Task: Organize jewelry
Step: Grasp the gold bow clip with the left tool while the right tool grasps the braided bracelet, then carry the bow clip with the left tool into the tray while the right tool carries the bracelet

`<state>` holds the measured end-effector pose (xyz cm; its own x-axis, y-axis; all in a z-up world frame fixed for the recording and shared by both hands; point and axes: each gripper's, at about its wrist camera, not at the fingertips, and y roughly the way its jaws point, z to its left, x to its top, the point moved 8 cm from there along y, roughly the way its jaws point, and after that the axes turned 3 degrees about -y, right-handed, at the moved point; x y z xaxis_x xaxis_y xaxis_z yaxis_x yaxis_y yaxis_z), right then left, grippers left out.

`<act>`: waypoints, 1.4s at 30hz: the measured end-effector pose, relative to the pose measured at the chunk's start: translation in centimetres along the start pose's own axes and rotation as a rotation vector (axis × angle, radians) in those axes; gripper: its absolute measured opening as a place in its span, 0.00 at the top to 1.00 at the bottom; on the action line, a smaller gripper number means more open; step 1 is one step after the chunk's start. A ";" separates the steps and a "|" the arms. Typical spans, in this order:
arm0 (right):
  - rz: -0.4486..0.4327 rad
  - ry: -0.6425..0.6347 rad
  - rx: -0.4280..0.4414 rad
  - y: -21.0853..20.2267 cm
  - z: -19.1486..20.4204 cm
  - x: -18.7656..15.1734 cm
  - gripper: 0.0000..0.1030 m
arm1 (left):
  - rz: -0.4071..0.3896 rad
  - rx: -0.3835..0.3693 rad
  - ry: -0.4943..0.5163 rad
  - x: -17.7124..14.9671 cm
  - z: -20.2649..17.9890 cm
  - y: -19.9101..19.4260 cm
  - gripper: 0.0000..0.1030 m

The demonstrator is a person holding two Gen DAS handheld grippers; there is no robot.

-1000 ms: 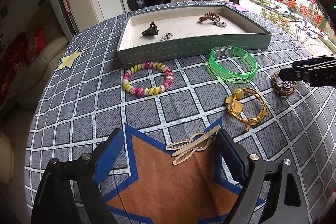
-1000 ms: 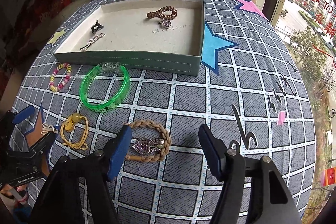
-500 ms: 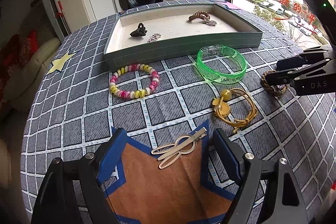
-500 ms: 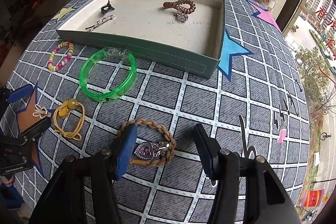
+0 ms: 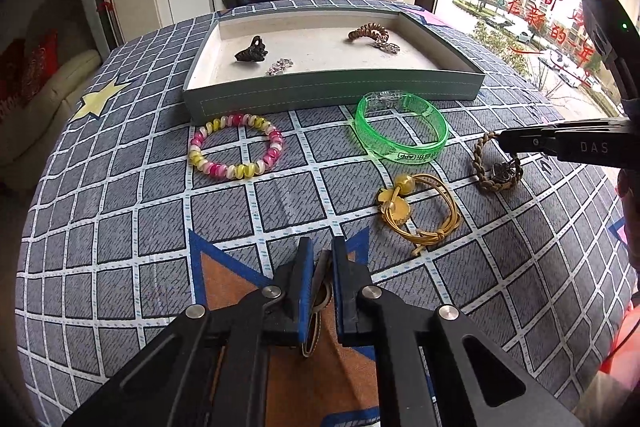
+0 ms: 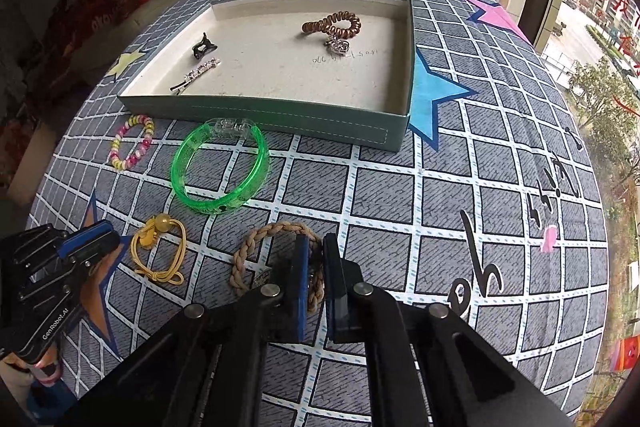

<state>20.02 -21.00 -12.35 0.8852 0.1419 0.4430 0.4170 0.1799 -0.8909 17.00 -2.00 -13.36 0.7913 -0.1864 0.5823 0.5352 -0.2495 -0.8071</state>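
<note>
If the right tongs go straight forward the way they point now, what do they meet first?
The right tongs are shut on the braided bracelet. Straight ahead lies bare tablecloth, then probably the front wall of the green tray. The green bangle lies left of that line. Depth is uncertain.

Left gripper is pinched tight on the gold hair clip near the table's front edge. Green bangle and beaded bracelet lie just in front of the tray; right gripper touches the braided bracelet toward the right edge.
</note>
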 end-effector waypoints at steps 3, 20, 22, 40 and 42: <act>-0.030 0.054 0.032 -1.1 -0.7 0.2 0.93 | -0.009 -0.022 -0.041 0.0 0.6 -0.5 0.79; -0.108 0.101 0.110 -4.6 -0.5 1.6 0.93 | -0.099 -0.040 -0.107 1.9 2.3 -4.4 0.79; -0.093 0.107 0.098 -4.1 -0.9 1.3 0.93 | -0.101 -0.035 -0.106 1.8 2.5 -4.6 0.79; 0.021 0.100 0.055 0.5 -2.6 -0.1 0.75 | -0.091 -0.044 -0.130 1.3 2.6 -4.5 0.79; 0.020 0.030 0.001 0.8 -1.9 0.1 0.75 | -0.090 -0.047 -0.133 1.3 2.5 -4.4 0.79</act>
<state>20.87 -22.68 -13.18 0.8991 0.1161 0.4221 0.3991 0.1787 -0.8993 16.41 1.25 -9.26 0.7745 -0.0346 0.6316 0.5938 -0.3043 -0.7449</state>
